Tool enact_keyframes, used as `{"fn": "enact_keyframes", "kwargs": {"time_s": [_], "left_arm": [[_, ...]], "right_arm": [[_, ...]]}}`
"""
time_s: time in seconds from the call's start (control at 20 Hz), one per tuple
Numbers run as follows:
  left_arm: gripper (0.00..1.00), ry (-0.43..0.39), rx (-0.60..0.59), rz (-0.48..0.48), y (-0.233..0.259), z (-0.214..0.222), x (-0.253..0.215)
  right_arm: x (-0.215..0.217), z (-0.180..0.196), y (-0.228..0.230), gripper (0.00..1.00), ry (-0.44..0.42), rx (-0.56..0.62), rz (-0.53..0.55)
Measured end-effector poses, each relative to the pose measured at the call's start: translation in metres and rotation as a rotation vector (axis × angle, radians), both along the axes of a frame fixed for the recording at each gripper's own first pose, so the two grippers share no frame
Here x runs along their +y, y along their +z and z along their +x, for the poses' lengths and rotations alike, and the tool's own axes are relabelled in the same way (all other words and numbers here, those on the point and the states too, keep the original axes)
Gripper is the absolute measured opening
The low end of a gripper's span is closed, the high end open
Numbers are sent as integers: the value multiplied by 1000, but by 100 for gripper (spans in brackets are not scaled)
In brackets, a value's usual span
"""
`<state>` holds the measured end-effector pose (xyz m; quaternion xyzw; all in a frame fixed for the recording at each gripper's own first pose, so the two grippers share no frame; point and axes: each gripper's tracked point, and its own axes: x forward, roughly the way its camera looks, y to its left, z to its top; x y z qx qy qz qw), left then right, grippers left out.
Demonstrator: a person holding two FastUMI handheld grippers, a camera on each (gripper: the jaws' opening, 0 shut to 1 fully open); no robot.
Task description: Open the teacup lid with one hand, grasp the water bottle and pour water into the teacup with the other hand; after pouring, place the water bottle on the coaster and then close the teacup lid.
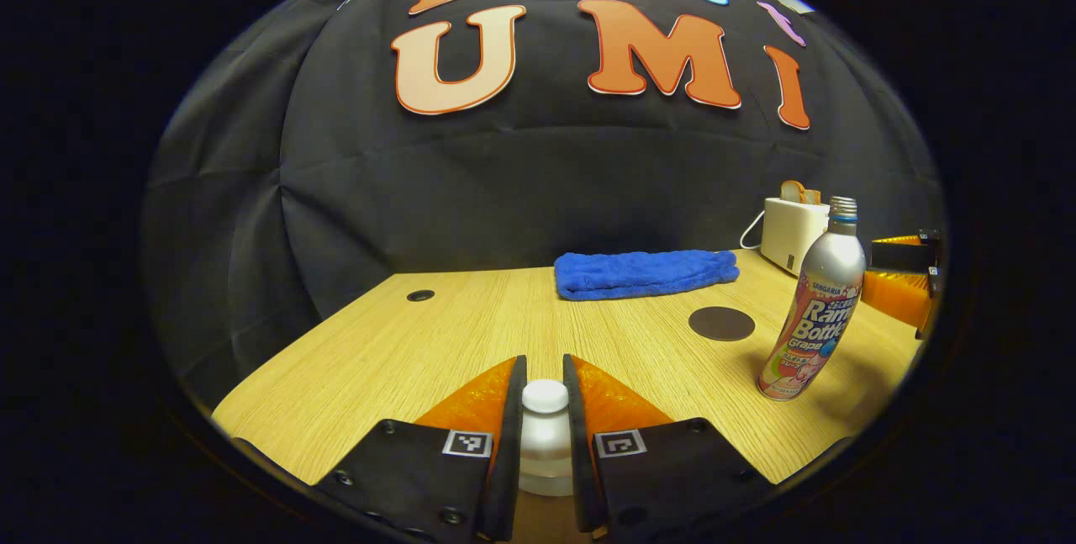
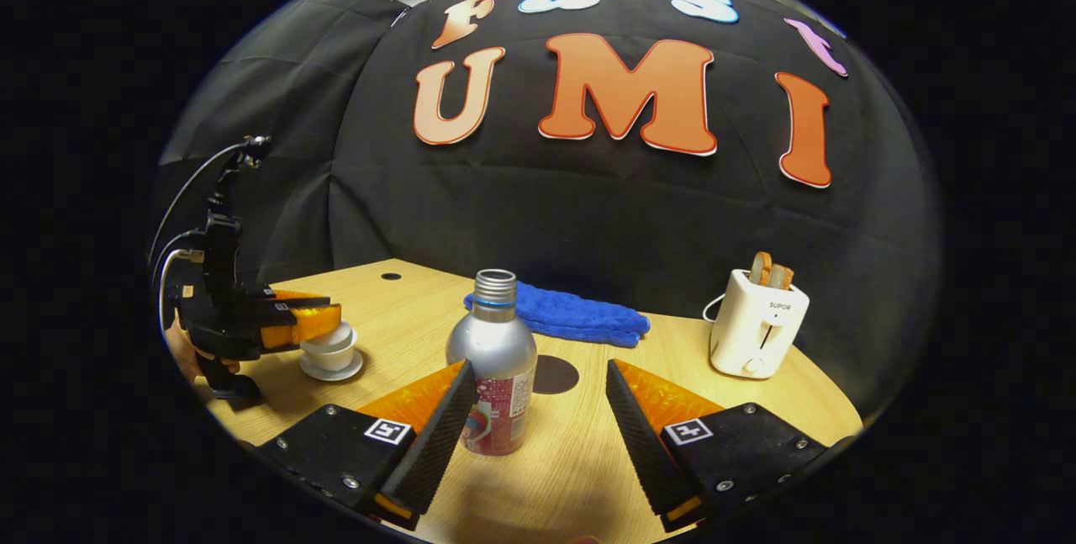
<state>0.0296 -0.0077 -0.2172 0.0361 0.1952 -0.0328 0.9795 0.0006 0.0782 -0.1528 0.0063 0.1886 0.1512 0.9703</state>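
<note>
The left gripper (image 1: 545,409) has its jaws closed on the smooth white knob of the teacup lid (image 1: 545,397), low centre, ready to lift, while the right gripper (image 2: 538,409) stands open around the sleek aluminium water bottle (image 2: 496,367), its round dark coaster (image 2: 556,374) waiting behind on the wood-grain tabletop (image 2: 580,460).

Glossy metal water bottle (image 2: 494,363) — wood-grain table (image 1: 403,351)

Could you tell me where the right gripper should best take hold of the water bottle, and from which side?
Grip the water bottle across its straight lower body, coming level from the front. It stands upright, its neck narrows and the mouth is open, so a side grip suits pouring. The right gripper is open, with the bottle beside its left finger.
</note>
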Motion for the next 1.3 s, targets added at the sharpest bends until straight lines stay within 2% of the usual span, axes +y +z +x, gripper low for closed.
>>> {"fn": "enact_keyframes", "kwargs": {"time_s": [0.15,0.2,0.25,0.7,0.75,0.8,0.9,0.95,1.0,1.05,1.1,1.15,1.2,1.25,1.3], "left_arm": [[30,12,-30,8,12,0,5],[26,17,-37,12,15,0,6],[30,24,-45,15,18,-1,8],[30,91,-85,18,35,-11,36],[30,95,-84,18,36,-13,38],[26,100,-83,16,35,-15,40],[26,107,-80,17,35,-18,45],[30,111,-80,18,35,-19,48],[30,117,-80,16,34,-20,51],[30,122,-81,12,35,-23,54],[30,129,-81,11,35,-23,57],[30,134,-80,12,35,-25,60],[35,141,-78,11,35,-27,64],[30,150,-76,8,35,-28,70],[30,156,-74,5,34,-29,73]], "right_arm": [[12,-3,-5,94,30,25,13],[16,-3,-7,94,39,33,14],[20,-3,-10,94,50,41,14],[46,0,-47,92,98,142,21],[48,0,-51,90,97,155,28],[50,0,-55,89,97,168,34],[51,4,-60,87,90,182,39],[54,6,-59,77,94,182,52],[57,5,-58,81,101,185,56],[58,5,-58,75,106,187,54],[59,3,-55,79,114,183,47],[59,4,-52,78,119,171,34],[58,6,-48,78,122,158,14],[55,9,-45,78,122,144,-10],[53,12,-42,78,122,131,-39]]}}
